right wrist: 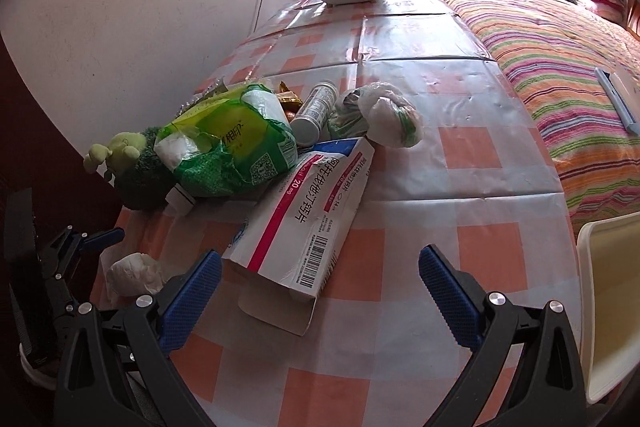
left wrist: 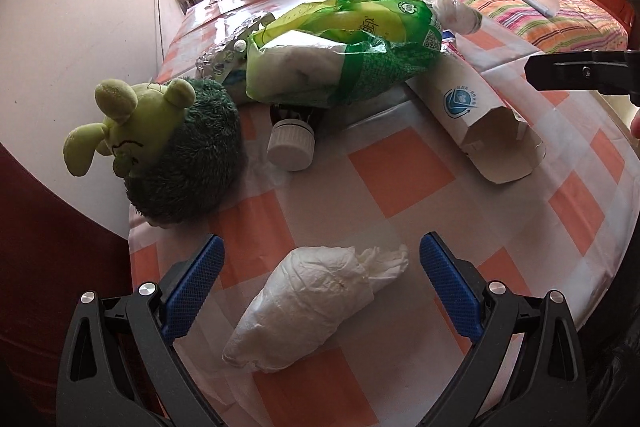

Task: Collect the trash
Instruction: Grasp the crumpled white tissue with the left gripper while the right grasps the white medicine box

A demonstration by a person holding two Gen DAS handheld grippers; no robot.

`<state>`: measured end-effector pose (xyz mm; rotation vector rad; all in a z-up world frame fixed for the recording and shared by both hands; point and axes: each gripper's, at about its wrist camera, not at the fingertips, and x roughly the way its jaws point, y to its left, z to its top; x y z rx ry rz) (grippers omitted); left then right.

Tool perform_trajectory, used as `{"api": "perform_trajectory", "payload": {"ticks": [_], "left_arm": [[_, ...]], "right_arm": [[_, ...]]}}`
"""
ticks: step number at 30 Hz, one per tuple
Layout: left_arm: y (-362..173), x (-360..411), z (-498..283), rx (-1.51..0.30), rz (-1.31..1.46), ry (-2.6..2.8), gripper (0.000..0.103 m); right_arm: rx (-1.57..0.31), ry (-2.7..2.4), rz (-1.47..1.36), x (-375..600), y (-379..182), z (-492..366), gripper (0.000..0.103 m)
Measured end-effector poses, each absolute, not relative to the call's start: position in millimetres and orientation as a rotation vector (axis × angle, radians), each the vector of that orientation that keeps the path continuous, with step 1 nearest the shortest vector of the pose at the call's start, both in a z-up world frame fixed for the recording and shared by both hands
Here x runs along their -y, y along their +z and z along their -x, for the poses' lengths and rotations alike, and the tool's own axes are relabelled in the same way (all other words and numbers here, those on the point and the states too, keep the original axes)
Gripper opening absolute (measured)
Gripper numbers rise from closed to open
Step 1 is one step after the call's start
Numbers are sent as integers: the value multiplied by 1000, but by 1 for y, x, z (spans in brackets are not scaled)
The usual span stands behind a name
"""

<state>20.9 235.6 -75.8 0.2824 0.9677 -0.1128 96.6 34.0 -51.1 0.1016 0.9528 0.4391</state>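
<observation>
straddling crumpled tissue (left wrist: 316, 303), left hand-held gripper (left wrist: 320, 267) spread, near table edge (left wrist: 132, 247)

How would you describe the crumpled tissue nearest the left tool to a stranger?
On the orange-checked table, go to the near edge, in front of the green plush toy. The crumpled white tissue lies alone between the open left tool fingers, apart from the pile.

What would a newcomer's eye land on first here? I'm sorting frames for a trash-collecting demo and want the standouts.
Probably the green plush toy at the table's left edge, pressed against a torn green plastic package. Next, the crumpled white tissue wad lying between the open left gripper fingers. In the right wrist view, an opened medicine box with a red stripe lies just ahead of the open right gripper.
</observation>
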Motion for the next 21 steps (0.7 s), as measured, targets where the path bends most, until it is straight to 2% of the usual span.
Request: {"api": "perform_trajectory", "payload": {"ticks": [7,16,17,19,20,21], "left_arm": [[-89,-244,-25,-1024,-309,-121,97],[-92,-261,-29,-1065,-191,-129,96],[-92,-261,-30,-1065,-178,-126,94],[-93,-262,-27,-1066,-142,-130,88],[-94,-264,-24,-1067,-119,-146,78],[-93,-263,-23,-1066,-106,-151,68]], "right_arm": [[-1090,392,-97,-65,-70,-135,96],[-1194,326,-12,-90,-96,-152,96],[-1185,329,-2,-90,-98,-151,95],[-1143,338,33,-88,-98,-147,87],[-1121,339,56,-87,-97,-145,79],[-1110,352,56,-84,-97,-143,76]]}}
